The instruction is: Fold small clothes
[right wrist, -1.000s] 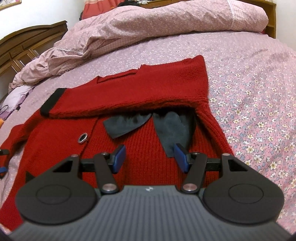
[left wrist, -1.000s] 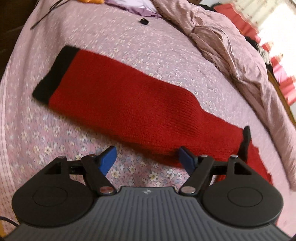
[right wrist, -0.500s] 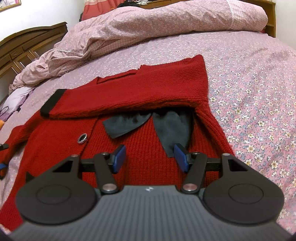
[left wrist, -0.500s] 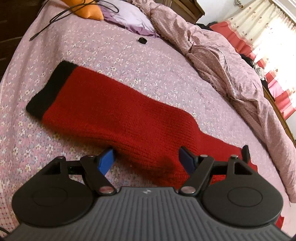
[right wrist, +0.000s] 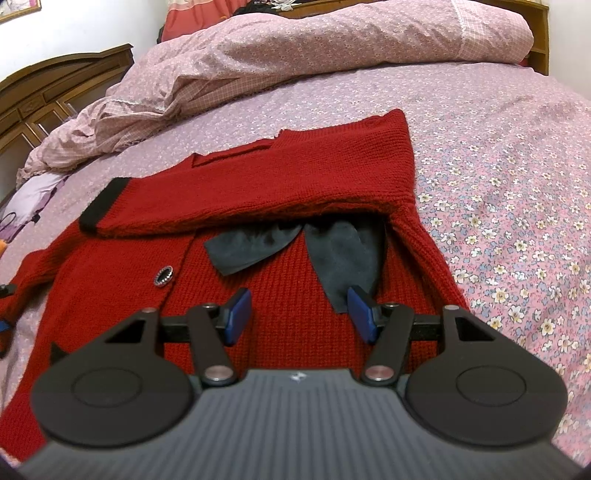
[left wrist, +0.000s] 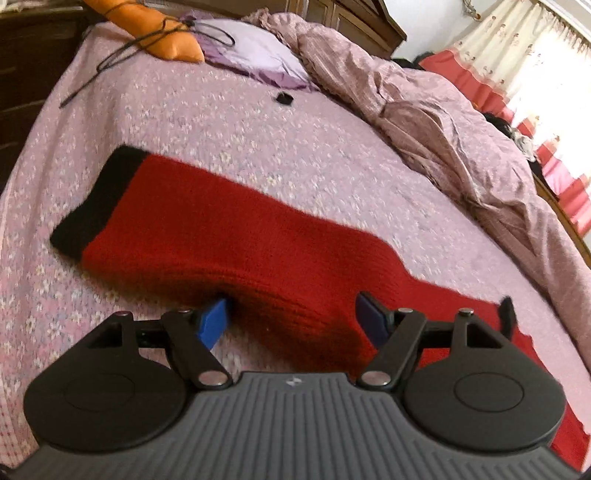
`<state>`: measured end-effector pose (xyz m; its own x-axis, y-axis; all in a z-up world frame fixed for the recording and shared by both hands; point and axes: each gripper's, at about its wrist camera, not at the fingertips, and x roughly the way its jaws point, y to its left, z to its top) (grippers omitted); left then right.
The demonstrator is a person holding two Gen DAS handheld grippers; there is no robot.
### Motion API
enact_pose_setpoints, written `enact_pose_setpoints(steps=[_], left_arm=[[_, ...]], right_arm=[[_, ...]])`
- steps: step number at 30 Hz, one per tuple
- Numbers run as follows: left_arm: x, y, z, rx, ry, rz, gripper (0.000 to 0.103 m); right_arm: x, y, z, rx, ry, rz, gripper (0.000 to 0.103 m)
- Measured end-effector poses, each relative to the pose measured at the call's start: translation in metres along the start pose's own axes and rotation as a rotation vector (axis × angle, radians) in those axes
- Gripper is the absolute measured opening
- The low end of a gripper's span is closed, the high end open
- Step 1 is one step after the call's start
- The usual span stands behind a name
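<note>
A red knit cardigan (right wrist: 288, 177) lies flat on the flowered bedsheet (right wrist: 517, 184). One sleeve with a black cuff (right wrist: 101, 208) is folded across its chest, above a dark grey bow (right wrist: 332, 251) and a round button (right wrist: 163, 276). My right gripper (right wrist: 299, 319) hovers open over the cardigan's body, nothing between its blue pads. In the left wrist view the other sleeve (left wrist: 229, 236) stretches out to the left and ends in a black cuff (left wrist: 99, 206). My left gripper (left wrist: 293, 321) is open at the sleeve's near edge. The knit bulges between the fingers, and the left pad (left wrist: 216, 321) is tucked at the fold.
A crumpled pink duvet (left wrist: 424, 122) runs along the far side of the bed. Near the head lie an orange pillow (left wrist: 155, 26), a lilac pillow (left wrist: 251, 48), a black cable (left wrist: 122, 55) and a small black object (left wrist: 283, 98). A wooden headboard (right wrist: 55, 85) stands behind.
My left gripper has tilted up and closed in on the sleeve's near edge, which now sits between its fingers. The right gripper and the cardigan under it have not moved.
</note>
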<state>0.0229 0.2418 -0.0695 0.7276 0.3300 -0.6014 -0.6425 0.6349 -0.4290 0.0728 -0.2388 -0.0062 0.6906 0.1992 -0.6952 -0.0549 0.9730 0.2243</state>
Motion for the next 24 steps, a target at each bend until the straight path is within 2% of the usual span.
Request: enact_pose_setpoints(steps=[2, 3, 6, 16, 20, 24], left_arm=[[0.001, -0.004, 0.004, 0.010, -0.027, 0.003, 0.074], [0.000, -0.007, 0.007, 0.025, -0.041, 0.005, 0.065], [-0.003, -0.011, 0.011, 0.077, -0.070, 0.015, 0.050], [0.010, -0.006, 0.022, 0.017, -0.046, 0.007, 0.048], [0.004, -0.003, 0.029, 0.005, -0.053, -0.015, 0.025], [-0.009, -0.002, 0.044, -0.002, -0.091, -0.067, 0.015]], right_arm=[[0.000, 0.000, 0.000, 0.000, -0.001, 0.001, 0.060], [0.000, -0.001, 0.000, 0.002, -0.001, 0.001, 0.060], [0.000, 0.000, -0.001, 0.002, -0.003, -0.002, 0.060], [0.000, 0.002, -0.003, -0.006, -0.010, -0.005, 0.060], [0.000, 0.001, -0.003, -0.002, -0.012, -0.004, 0.060], [0.000, 0.001, -0.003, -0.001, -0.013, -0.003, 0.060]])
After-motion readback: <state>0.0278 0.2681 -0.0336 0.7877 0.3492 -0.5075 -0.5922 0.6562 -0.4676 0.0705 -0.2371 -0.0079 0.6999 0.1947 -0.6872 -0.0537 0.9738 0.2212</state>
